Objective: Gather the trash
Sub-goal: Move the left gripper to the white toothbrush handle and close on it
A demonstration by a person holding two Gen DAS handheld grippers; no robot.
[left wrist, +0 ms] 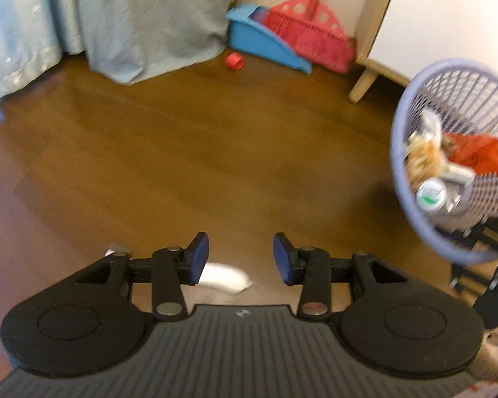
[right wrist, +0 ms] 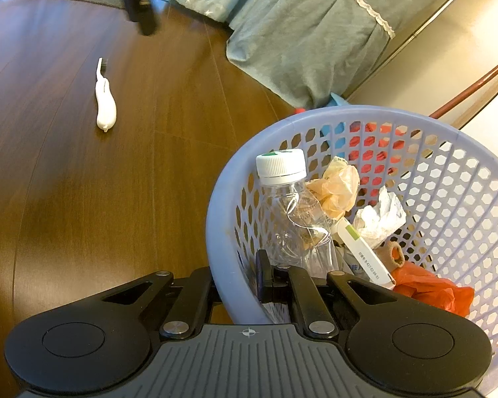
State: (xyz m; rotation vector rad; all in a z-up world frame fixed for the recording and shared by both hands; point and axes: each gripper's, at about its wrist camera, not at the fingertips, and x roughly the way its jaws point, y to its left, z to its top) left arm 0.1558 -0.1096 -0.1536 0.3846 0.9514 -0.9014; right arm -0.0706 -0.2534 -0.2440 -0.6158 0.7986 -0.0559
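Observation:
A white toothbrush (right wrist: 105, 106) with a thick handle lies on the brown wooden floor (left wrist: 215, 152). My left gripper (left wrist: 240, 258) hangs just over it, jaws open, and the toothbrush (left wrist: 224, 278) shows on the floor between and below the blue pads (left wrist: 199, 255). Nothing is pressed between them. My right gripper (right wrist: 265, 278) is shut on the near rim of a lilac mesh basket (right wrist: 464, 172), which also shows at the right as the basket (left wrist: 415, 106). Inside lie a clear bottle (right wrist: 292, 219), an orange wrapper (right wrist: 337, 189), crumpled paper (right wrist: 378, 219) and a red bag (right wrist: 431, 288).
A small red cap (left wrist: 234, 61) lies on the floor near the far corner. Behind it lean a blue dustpan (left wrist: 265, 39) and a red broom (left wrist: 312, 33). A grey-blue cloth (left wrist: 142, 23) hangs to the floor at the back left. A pale cabinet leg (left wrist: 362, 83) stands at the right.

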